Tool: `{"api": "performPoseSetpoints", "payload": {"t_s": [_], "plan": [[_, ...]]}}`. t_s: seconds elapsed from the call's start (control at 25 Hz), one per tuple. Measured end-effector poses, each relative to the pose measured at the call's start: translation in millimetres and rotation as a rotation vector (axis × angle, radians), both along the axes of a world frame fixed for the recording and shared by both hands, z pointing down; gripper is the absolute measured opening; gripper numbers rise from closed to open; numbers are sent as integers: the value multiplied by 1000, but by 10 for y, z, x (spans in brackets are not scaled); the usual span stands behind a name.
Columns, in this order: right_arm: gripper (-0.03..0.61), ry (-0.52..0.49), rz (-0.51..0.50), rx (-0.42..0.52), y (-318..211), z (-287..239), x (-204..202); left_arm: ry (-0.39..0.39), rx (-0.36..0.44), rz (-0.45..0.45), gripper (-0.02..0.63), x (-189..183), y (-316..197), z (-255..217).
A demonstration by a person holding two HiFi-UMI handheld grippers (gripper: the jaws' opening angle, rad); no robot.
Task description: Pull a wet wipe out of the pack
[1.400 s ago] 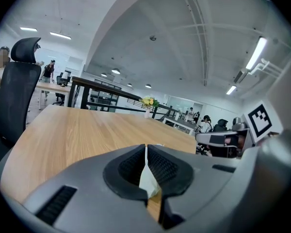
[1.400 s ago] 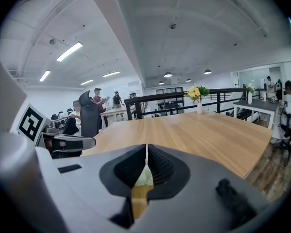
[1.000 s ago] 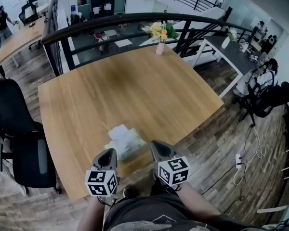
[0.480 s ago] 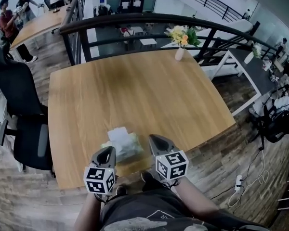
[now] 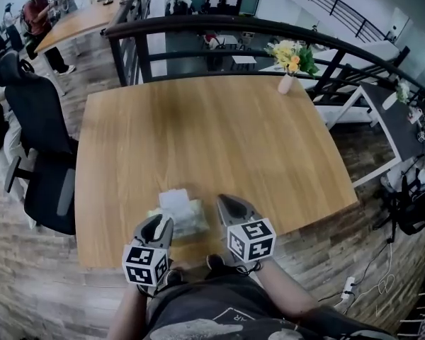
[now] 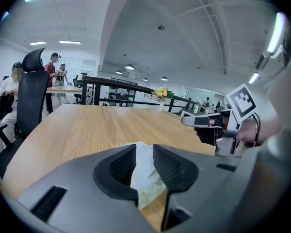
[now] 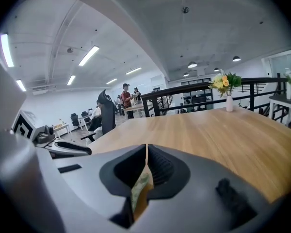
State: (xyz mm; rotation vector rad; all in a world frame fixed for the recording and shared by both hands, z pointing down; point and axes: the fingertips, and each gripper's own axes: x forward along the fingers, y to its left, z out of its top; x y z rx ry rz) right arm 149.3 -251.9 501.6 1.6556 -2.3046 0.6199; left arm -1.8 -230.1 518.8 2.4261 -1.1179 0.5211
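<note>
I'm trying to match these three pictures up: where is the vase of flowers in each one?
Head view: vase of flowers at the far edge of the table, right of centre.
Left gripper view: the vase is small, mid-picture, at the table's far end.
Right gripper view: the vase stands on the right, at the table's far edge.
Shared landmark: the black railing just behind it.

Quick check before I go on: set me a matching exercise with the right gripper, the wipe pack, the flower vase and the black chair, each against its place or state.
Things:
1 right gripper
2 wipe pack
3 flower vase
4 black chair

Place or state:
A far edge of the table
B on the floor, left of the table
C jaws together
D near edge of the table, white wipe sticking up

Pairs: 1-C, 2-D, 3-A, 4-B
</note>
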Motion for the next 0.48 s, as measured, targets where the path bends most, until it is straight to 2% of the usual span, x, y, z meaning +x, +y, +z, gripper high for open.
{"api": "performPoseSetpoints", "payload": {"t_s": [0.32, 0.48], "plan": [[28, -14, -39, -7, -134, 45, 59, 11, -23, -32, 181, 79, 50, 36], [28, -20, -69, -13, -151, 73, 21, -11, -17, -61, 226, 114, 48, 58]]}}
